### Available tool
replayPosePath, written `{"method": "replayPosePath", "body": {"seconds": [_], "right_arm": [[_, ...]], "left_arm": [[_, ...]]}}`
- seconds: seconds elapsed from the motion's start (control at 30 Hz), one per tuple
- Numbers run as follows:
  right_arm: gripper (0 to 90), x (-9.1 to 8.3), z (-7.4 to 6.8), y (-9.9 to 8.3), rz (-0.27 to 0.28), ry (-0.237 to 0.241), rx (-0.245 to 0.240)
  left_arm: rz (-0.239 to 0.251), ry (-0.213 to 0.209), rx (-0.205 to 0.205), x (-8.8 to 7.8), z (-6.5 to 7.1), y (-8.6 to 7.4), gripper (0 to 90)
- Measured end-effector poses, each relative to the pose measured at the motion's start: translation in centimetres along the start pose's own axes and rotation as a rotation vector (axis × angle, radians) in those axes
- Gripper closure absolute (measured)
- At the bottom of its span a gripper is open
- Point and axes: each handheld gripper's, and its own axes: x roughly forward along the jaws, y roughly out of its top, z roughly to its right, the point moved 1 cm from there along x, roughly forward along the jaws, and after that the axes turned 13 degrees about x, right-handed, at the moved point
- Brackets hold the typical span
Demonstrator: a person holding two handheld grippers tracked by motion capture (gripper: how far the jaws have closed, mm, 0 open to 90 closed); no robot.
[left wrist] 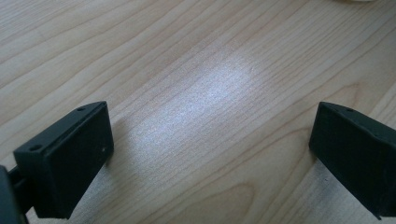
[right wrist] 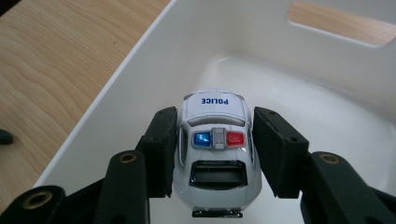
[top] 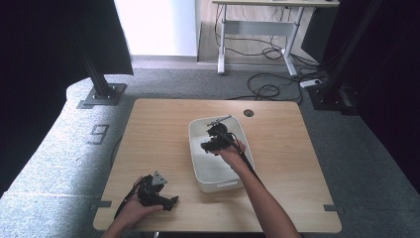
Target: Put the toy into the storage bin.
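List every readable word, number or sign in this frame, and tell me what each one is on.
"POLICE": blue letters on the white toy police car, seen upside down in the right gripper view; the right gripper clamps the car over the white bin.
"9": a grey numeral on the carpet left of the table, in the high view.
Nothing else legible.

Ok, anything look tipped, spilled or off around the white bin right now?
Nothing stands out. The white plastic bin sits flat on the wooden table; the right gripper holds a white toy police car squarely over it. The left gripper is open, empty.
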Motion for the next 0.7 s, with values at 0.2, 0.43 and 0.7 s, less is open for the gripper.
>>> {"method": "replayPosePath", "body": {"seconds": [0.2, 0.43, 0.7], "right_arm": [[51.3, 1.8, -0.6, -0.2, -0.033, -0.019, 0.011], [51.3, 3.7, -0.9, -0.6, -0.082, -0.049, 0.019], [51.2, 5.0, -1.0, -0.9, -0.120, -0.071, 0.030]], "left_arm": [[0.000, -0.001, 0.003, 0.0, 0.0, 0.0, 0.0], [0.000, -0.003, 0.006, 0.0, 0.0, 0.0, 0.0], [0.001, -0.002, 0.005, 0.0, 0.0, 0.0, 0.0]]}}
